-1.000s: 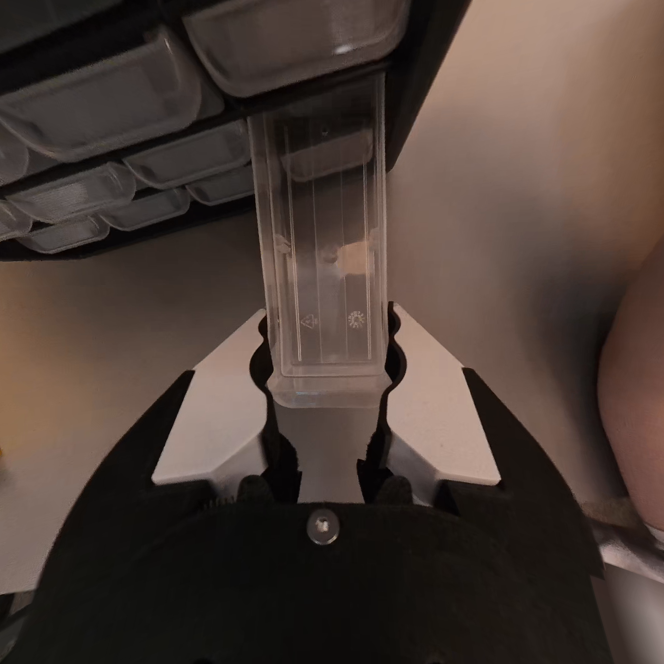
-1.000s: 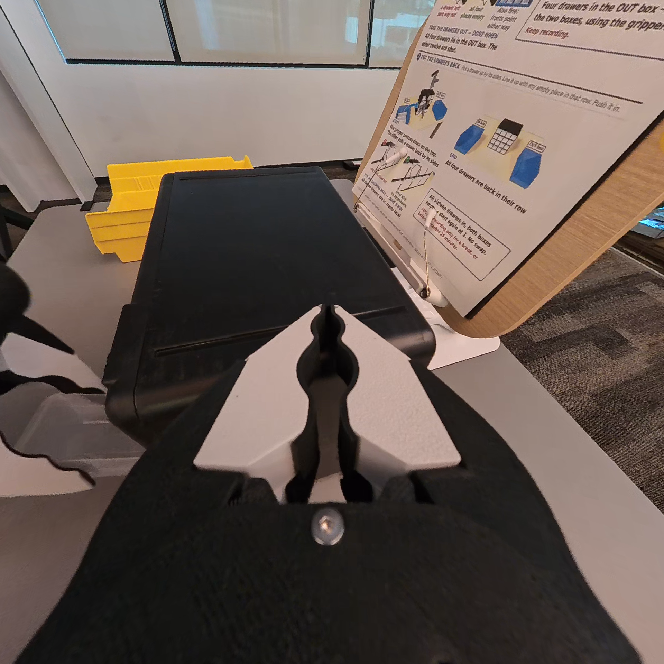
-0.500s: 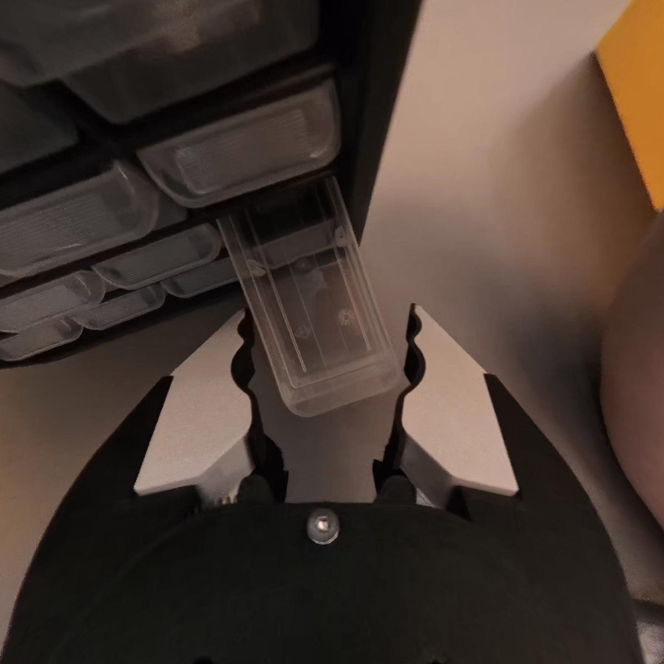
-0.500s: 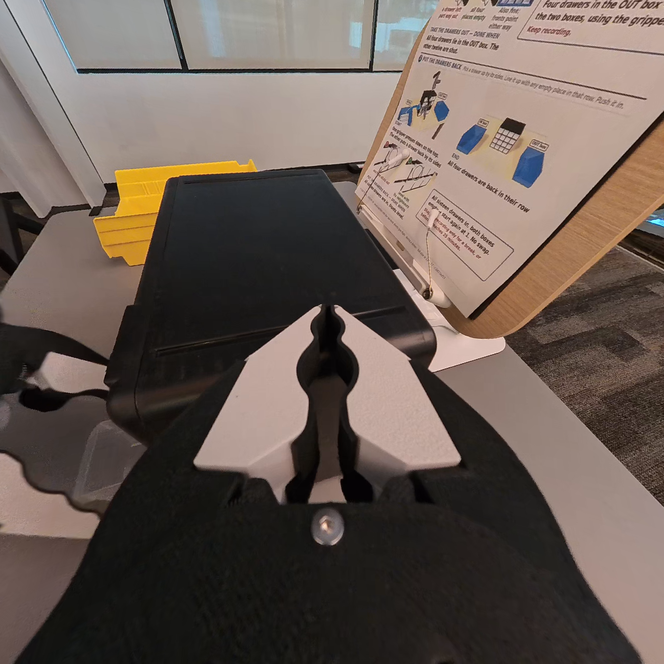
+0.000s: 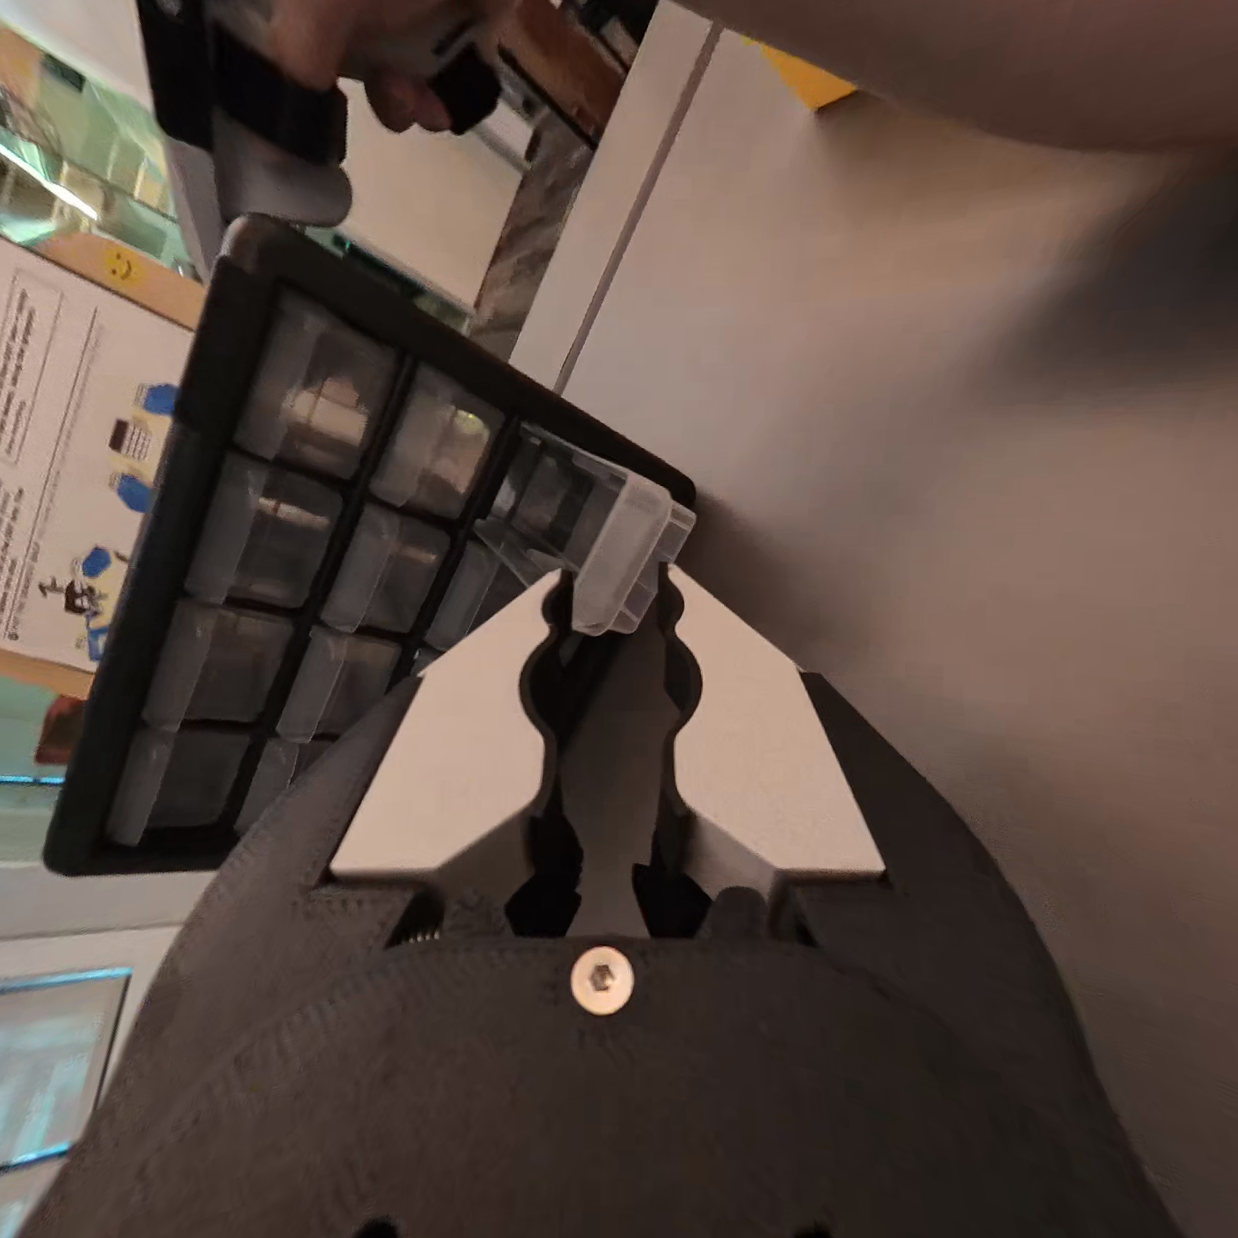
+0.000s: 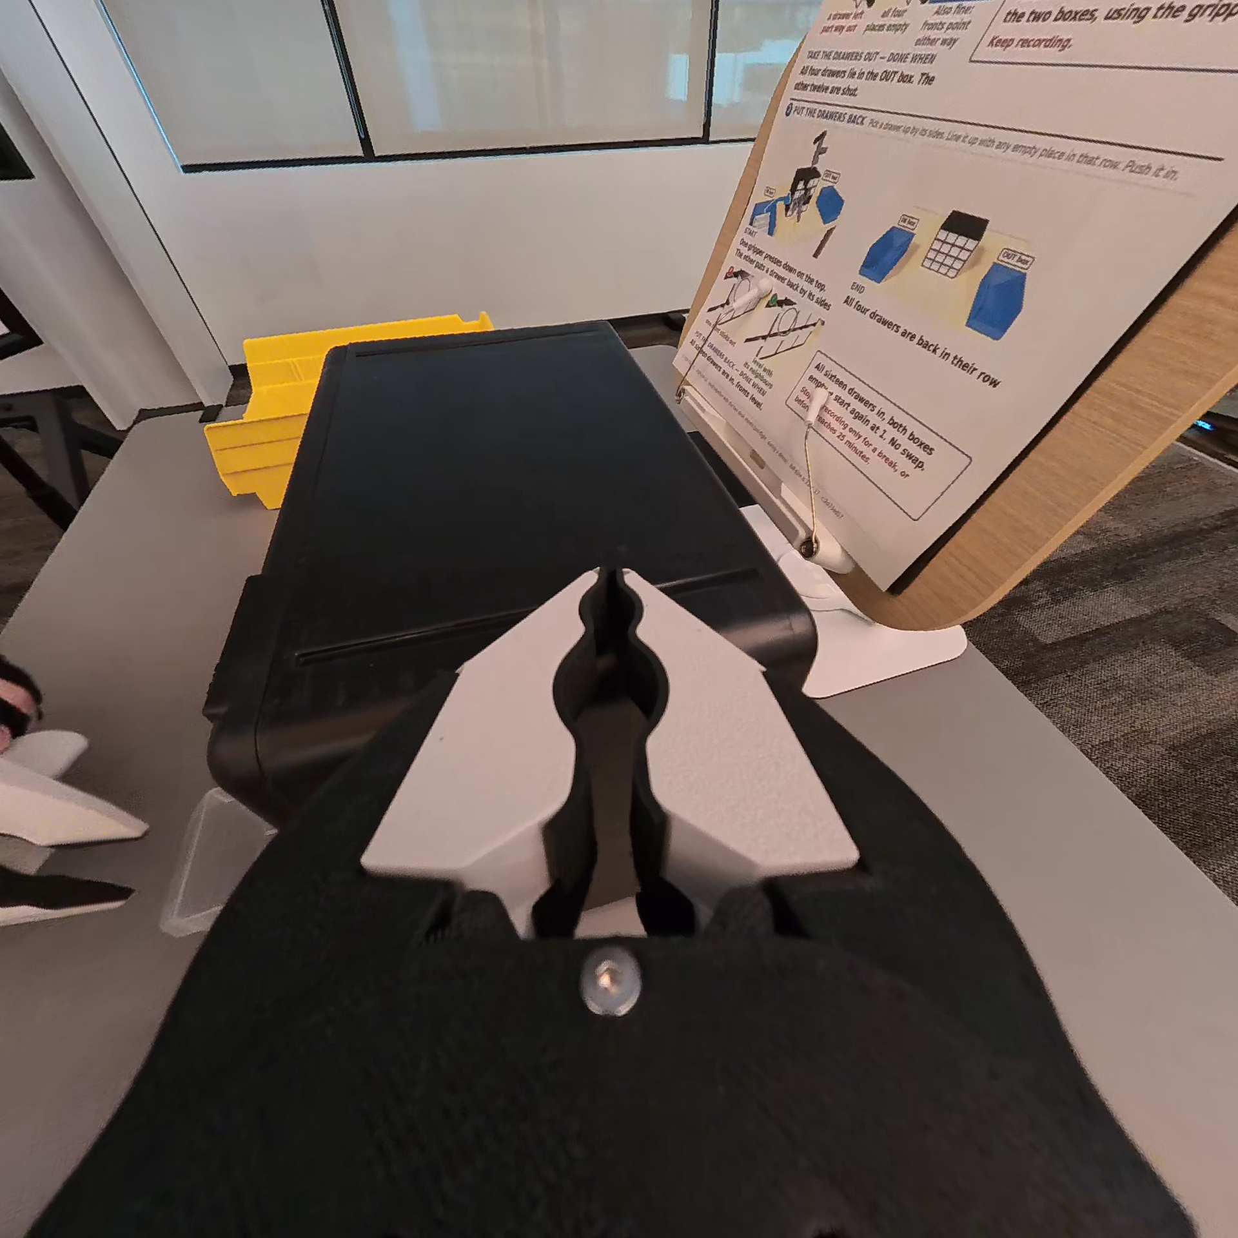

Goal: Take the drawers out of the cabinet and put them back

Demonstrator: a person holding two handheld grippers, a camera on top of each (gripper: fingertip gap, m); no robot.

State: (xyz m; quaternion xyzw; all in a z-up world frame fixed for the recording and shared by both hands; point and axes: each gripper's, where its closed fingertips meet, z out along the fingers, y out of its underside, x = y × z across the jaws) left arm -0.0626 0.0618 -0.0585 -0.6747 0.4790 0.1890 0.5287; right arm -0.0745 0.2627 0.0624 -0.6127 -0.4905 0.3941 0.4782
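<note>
The clear drawer (image 5: 606, 556) sticks partway out of the black cabinet (image 5: 167, 670), in the corner slot of the grid nearest the left tool (image 5: 613, 583). Its long axis runs from the slot straight out of the cabinet front, and its frosted handle end points toward that tool's tips. The view is rolled and blurred, so the cabinet front appears tilted. The other drawers (image 5: 315, 408) sit flush in their slots.

The left tool is spread apart and grips nothing. The drawer's handle end lies just between its fingertips (image 5: 676, 606); whether either tip touches the plastic cannot be told. The tool's black body hides the cabinet's lower corner. At the top of the left wrist view, a hand (image 5: 375, 53) and the right tool (image 5: 281, 181) on the cabinet's top edge are cut off by the frame.

In the right wrist view, the right tool (image 6: 611, 577) is clenched with nothing between its tips, which lie against the cabinet's (image 6: 509, 469) top near the front edge. Only a clear corner of the drawer (image 6: 201, 864) shows past the tool's body. The left tool (image 6: 60, 810) is cut off at the frame's edge. A yellow bin (image 6: 268, 415) stands on the grey bench (image 6: 127, 569) behind the cabinet, and an instruction board (image 6: 971, 268) leans beside it.
</note>
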